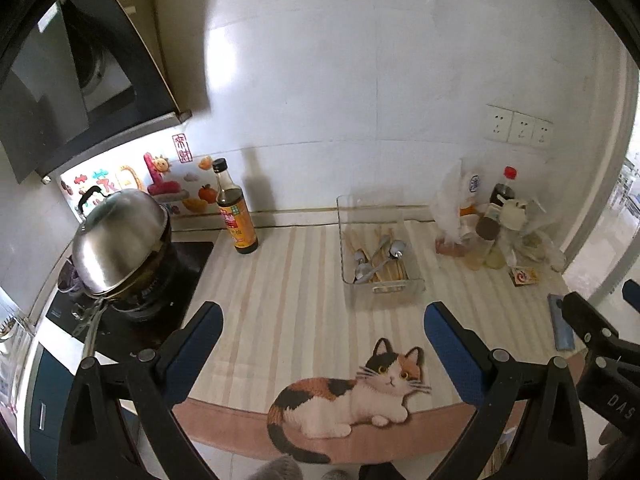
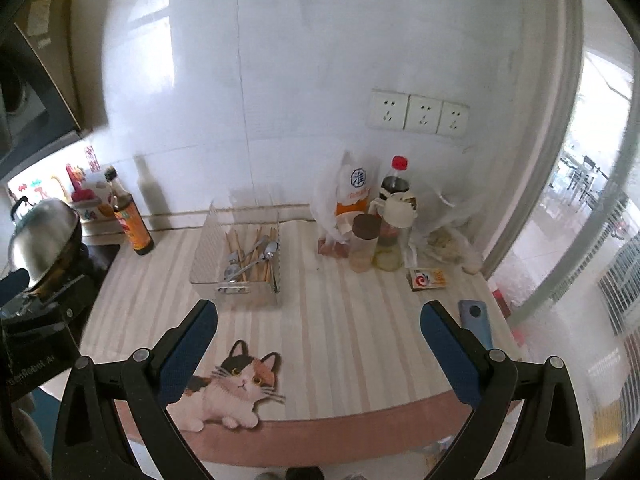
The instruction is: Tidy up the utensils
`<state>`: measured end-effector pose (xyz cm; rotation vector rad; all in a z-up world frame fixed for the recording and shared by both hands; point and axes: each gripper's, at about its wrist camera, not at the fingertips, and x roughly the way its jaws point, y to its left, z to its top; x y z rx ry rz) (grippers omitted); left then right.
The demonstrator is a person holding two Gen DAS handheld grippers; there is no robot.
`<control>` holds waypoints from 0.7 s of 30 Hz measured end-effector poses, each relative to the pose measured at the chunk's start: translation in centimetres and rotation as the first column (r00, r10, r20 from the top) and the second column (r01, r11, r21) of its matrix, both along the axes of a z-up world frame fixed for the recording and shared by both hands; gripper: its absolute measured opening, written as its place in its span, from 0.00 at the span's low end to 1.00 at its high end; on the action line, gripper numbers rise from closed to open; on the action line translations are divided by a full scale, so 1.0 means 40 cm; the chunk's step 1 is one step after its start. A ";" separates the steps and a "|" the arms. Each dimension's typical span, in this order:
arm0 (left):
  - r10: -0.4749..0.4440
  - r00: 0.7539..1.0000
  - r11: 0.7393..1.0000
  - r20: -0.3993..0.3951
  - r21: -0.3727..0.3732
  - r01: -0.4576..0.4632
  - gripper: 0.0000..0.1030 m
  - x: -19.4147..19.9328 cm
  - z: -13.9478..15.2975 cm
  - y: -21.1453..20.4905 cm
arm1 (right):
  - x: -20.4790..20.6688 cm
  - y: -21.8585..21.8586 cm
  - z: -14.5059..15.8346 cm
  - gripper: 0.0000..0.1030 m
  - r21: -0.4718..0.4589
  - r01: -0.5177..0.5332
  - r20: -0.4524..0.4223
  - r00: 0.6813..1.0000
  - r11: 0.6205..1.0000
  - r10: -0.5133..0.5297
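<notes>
Nearest the lens: left gripper (image 1: 323,326) with jaws spread wide and nothing between them, hovering over the near edge of the striped mat (image 1: 280,280) with its printed calico cat (image 1: 352,396). Right gripper (image 2: 319,322) likewise spread and empty, over the same mat, a little further right.

Task items: metal spoons (image 1: 376,258) and wooden chopsticks (image 1: 390,270) all lie inside the clear plastic bin (image 1: 380,292), which stands on the mat towards the wall, between the soy sauce bottle (image 1: 236,216) and the cluster of condiment jars (image 2: 376,240). No loose utensil visible on the mat in either view.

Appearance: spoons and chopsticks are mixed and crossing, bowls pointing various ways, chopsticks roughly parallel along the bin's length. Count not readable.

Stage, as a judgement: ambiguous. Fits either utensils already gathered into the bin, or a jumbled bin awaiting sorting by type. Any reach into the bin would call for a narrow pinch, since the pieces overlap and the walls are close
</notes>
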<state>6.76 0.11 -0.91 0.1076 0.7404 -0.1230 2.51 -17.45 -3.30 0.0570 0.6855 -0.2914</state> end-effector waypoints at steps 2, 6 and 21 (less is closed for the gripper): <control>-0.002 1.000 1.000 0.002 -0.001 0.002 1.00 -0.025 0.010 0.007 | -0.035 0.014 0.018 1.00 -0.004 0.006 0.015 1.000 1.000 -0.006; 0.005 1.000 1.000 0.009 0.003 -0.005 1.00 -0.067 0.029 0.015 | -0.095 0.043 0.051 1.00 -0.008 0.009 0.034 0.999 1.000 -0.009; 0.053 0.999 0.999 0.015 -0.008 -0.052 1.00 -0.084 0.059 -0.003 | -0.124 0.046 0.098 1.00 -0.021 0.000 0.060 0.998 1.000 0.001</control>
